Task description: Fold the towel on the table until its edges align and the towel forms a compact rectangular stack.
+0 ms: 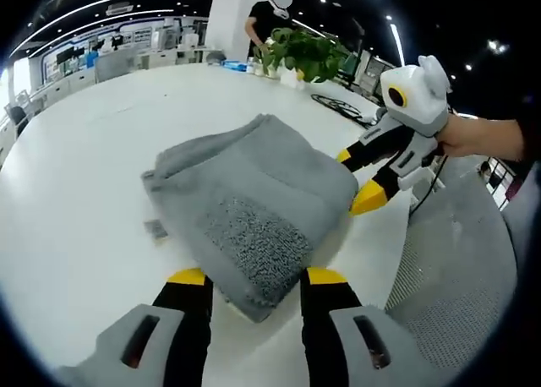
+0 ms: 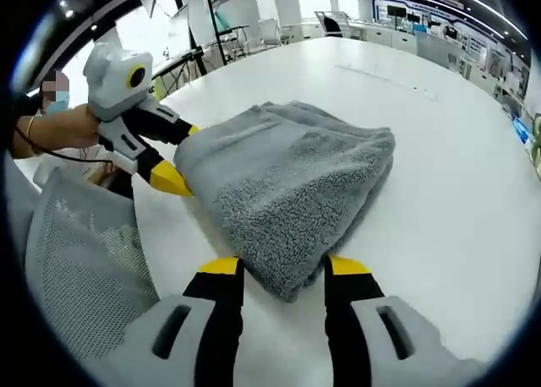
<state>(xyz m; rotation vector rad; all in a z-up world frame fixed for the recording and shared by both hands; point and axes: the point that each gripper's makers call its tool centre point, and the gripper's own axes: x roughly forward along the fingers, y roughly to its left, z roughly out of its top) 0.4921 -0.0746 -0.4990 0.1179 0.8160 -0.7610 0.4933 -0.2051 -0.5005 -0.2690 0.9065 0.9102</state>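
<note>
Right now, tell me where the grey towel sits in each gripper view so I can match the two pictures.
Left gripper view: the grey towel lies folded at centre, its near corner between that view's own jaws.
Right gripper view: the towel lies at centre, its near corner between that view's own jaws.
Shared landmark: the white table beneath it; each view also shows the other gripper at the towel's far side.
</note>
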